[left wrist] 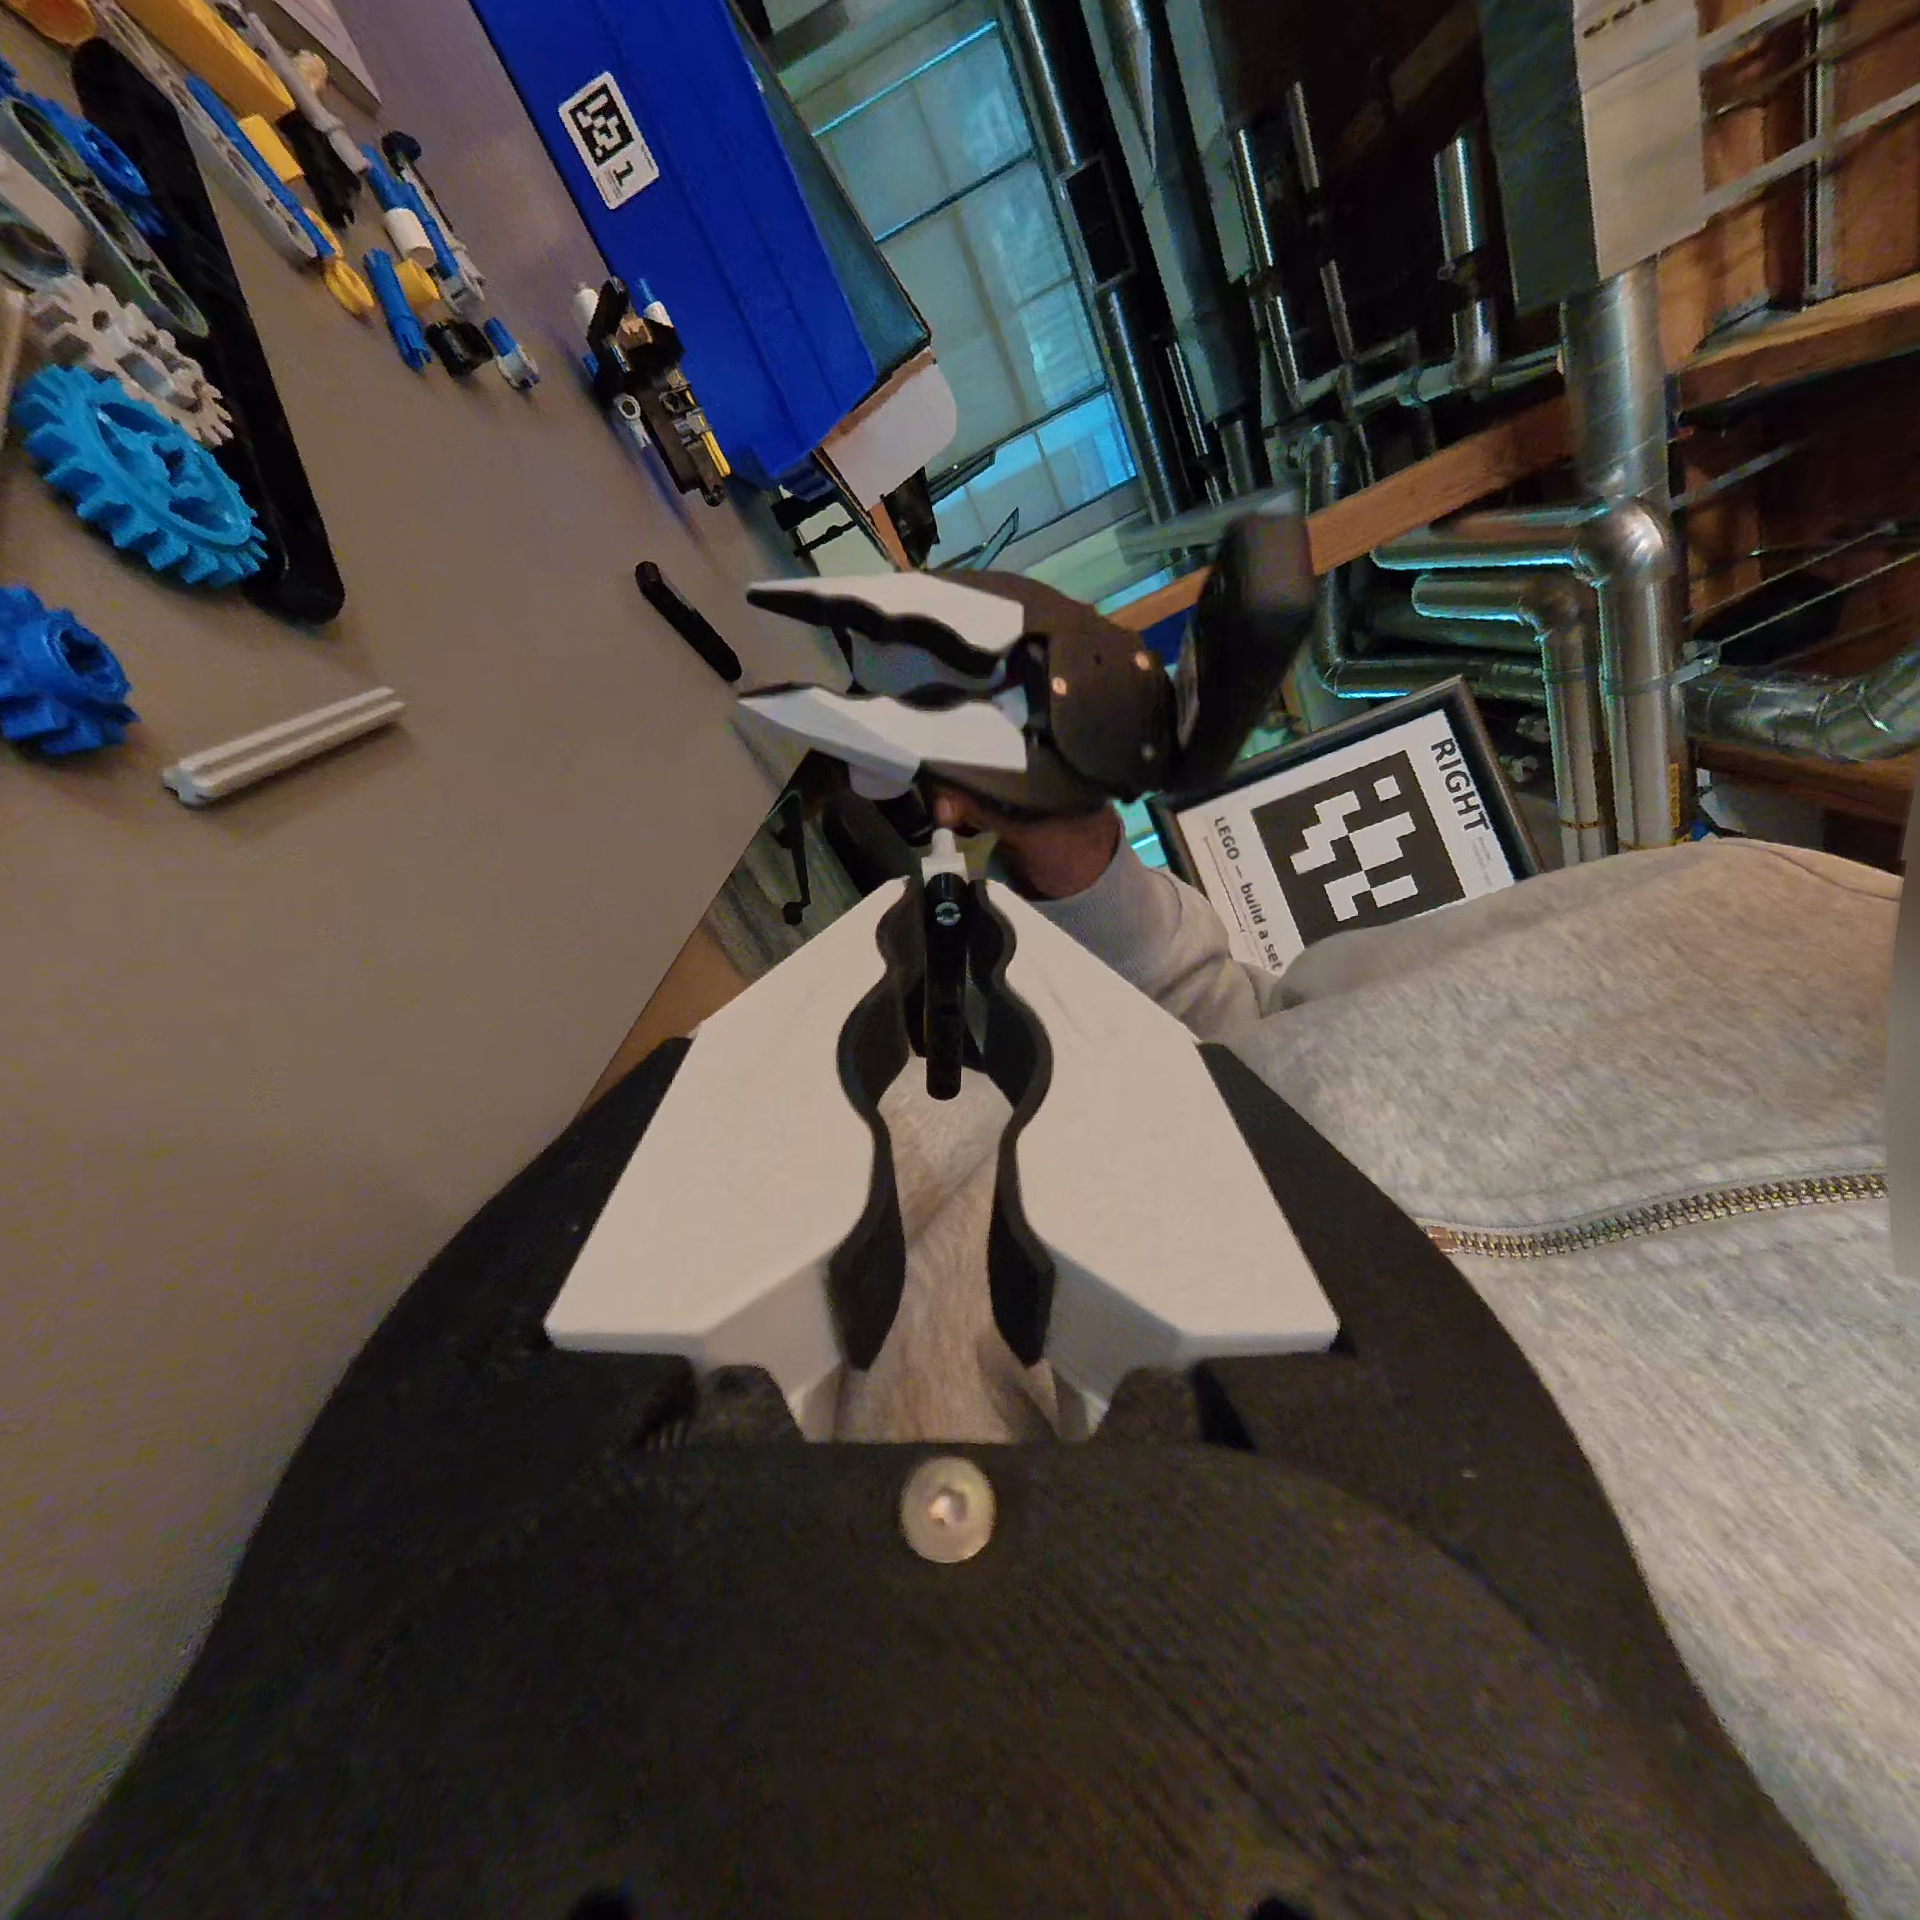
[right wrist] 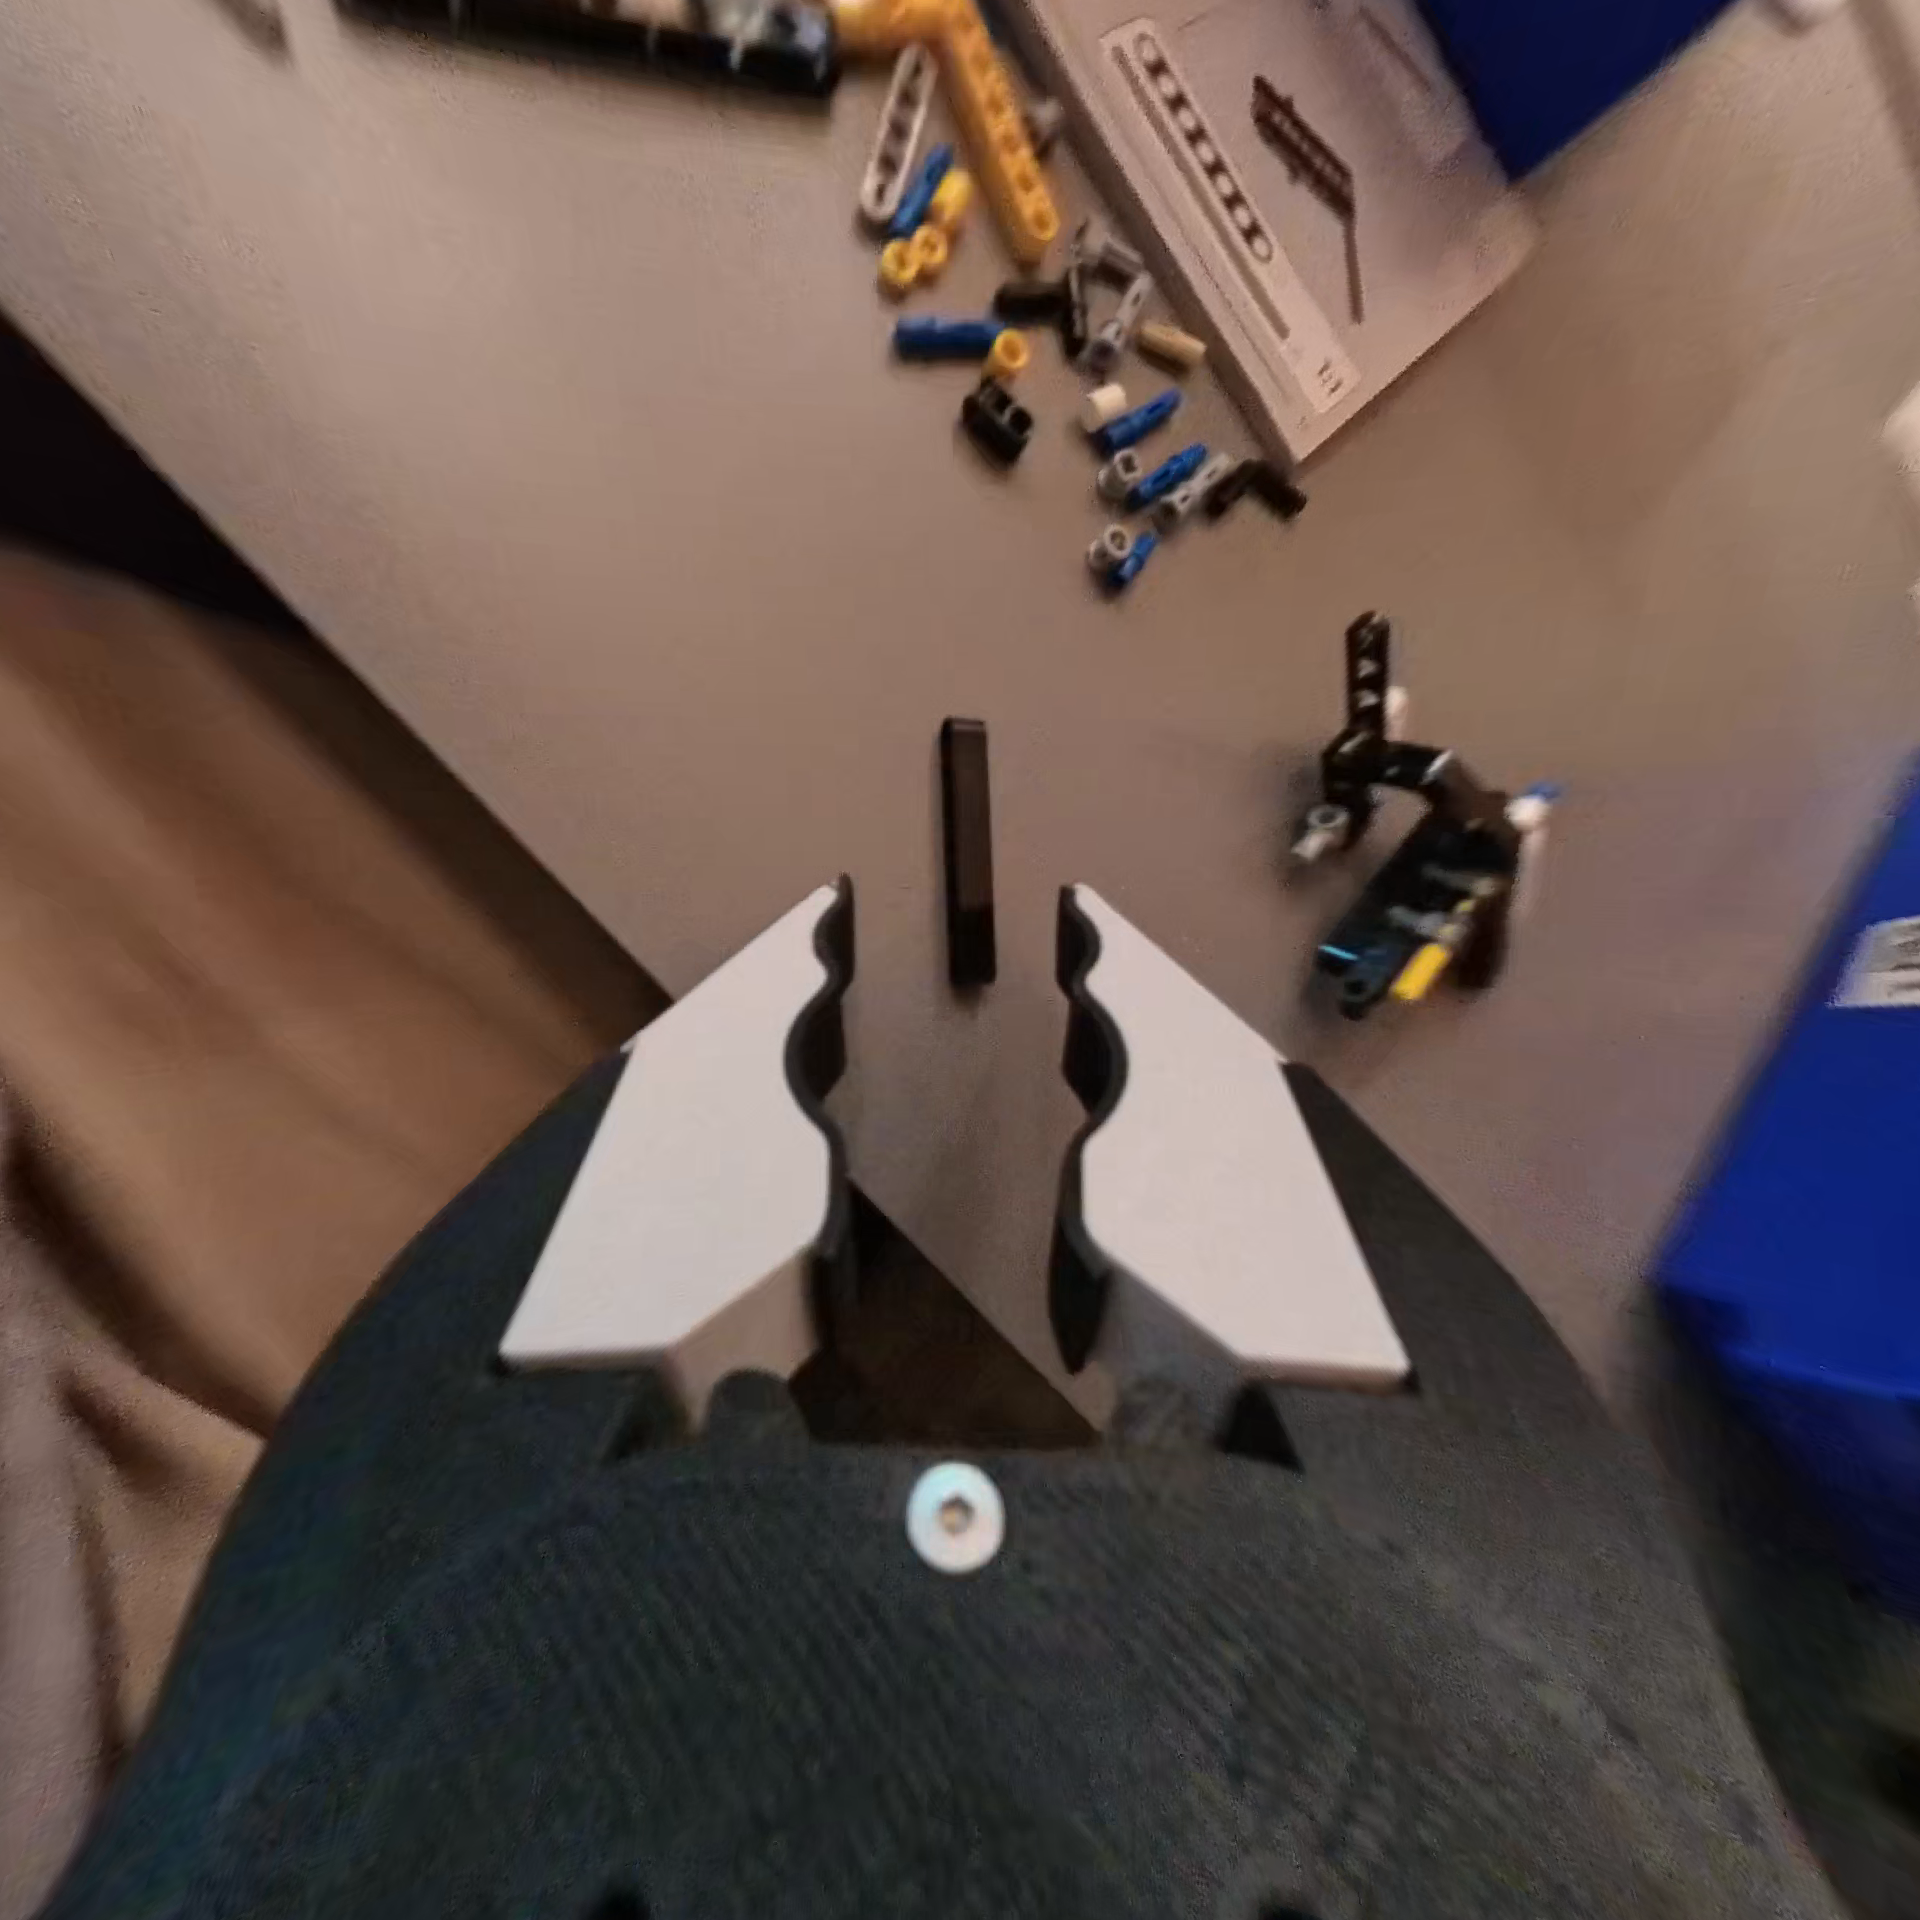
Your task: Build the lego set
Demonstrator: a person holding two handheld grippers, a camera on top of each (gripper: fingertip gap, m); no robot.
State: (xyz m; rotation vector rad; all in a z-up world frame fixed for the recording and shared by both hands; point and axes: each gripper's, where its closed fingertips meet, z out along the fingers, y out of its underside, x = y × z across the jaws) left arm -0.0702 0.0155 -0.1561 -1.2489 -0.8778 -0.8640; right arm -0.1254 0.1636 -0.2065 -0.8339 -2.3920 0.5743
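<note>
My left gripper [left wrist: 943, 904] is shut on a small black lego piece [left wrist: 943, 997] with a white tip, held off the table's edge above a grey sweater. My right gripper [right wrist: 954, 894] is open and empty, its fingers on either side of a black lego beam [right wrist: 966, 852] lying on the grey table; the beam sits just beyond the tips. The right gripper also shows in the left wrist view [left wrist: 764, 649], open near the same black beam [left wrist: 688, 620]. A partly built black assembly [right wrist: 1413, 862] with yellow and blue bits stands to the right.
Loose blue, yellow, grey and black pins and beams [right wrist: 1091, 343] lie farther back beside an instruction booklet [right wrist: 1288, 197]. Blue gears [left wrist: 135, 478], a white gear and a grey axle [left wrist: 281, 743] lie at left. A blue bin [right wrist: 1808, 1195] stands at right. Across from one pair of fingers to the other is roughly 15 cm.
</note>
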